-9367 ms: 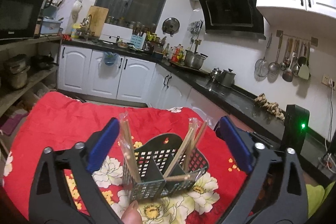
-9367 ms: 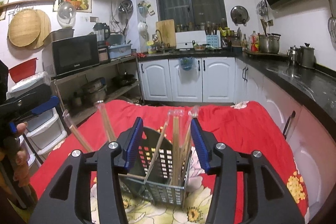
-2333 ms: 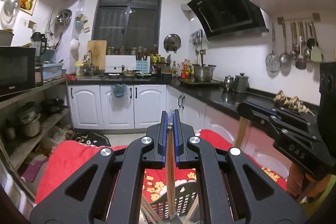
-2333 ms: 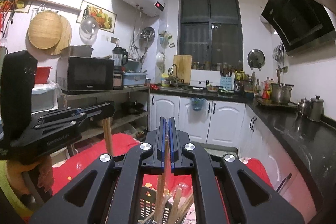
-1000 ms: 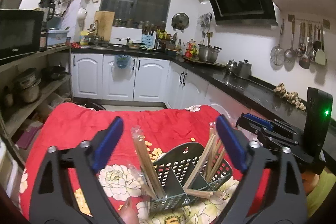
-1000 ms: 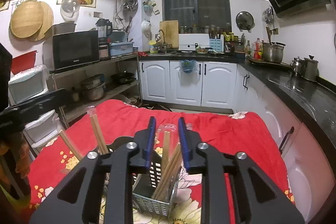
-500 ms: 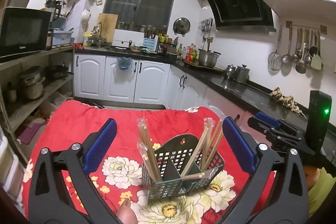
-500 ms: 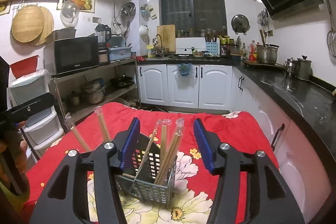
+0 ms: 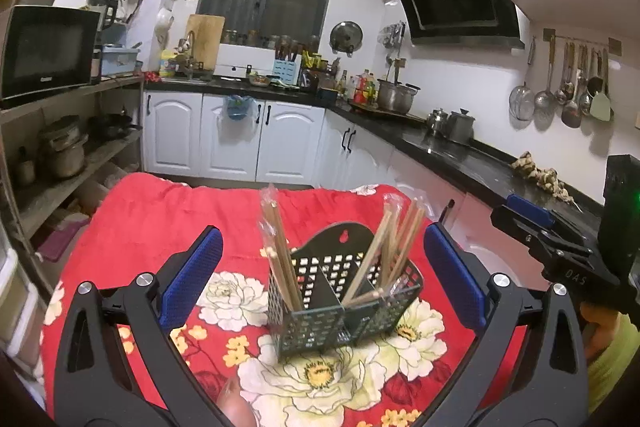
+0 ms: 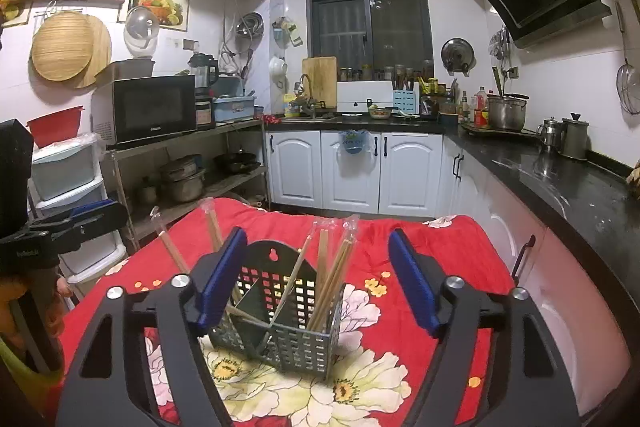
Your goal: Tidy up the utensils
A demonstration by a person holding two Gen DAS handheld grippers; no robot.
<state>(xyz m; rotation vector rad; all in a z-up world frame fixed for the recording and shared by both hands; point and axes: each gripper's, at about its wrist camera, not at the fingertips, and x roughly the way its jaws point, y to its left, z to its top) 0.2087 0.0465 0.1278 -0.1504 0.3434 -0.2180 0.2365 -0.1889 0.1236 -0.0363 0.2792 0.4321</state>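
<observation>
A dark perforated utensil basket (image 9: 344,303) (image 10: 280,343) stands on the red floral tablecloth (image 9: 160,211). Plastic-wrapped wooden chopsticks lean in its compartments: one bundle (image 9: 280,251) on the left and several pairs (image 9: 396,243) on the right in the left wrist view. My left gripper (image 9: 322,255) is open wide, a short way back from the basket, with nothing held. My right gripper (image 10: 318,259) faces the basket from the other side. Its jaws are opening, and the chopsticks (image 10: 336,279) stand beyond them, untouched. Each gripper shows at the edge of the other's view.
A black countertop (image 10: 560,179) over white cabinets runs along the right and the back. A shelf with a microwave (image 10: 152,107) and pots is on the left, with plastic drawers (image 10: 68,167) beside it. The cloth (image 10: 432,239) around the basket is bare.
The right jaws have spread from a narrow gap around the wrapped chopsticks to wide apart. Both grippers have drawn back from the basket. The left gripper has stayed wide.
</observation>
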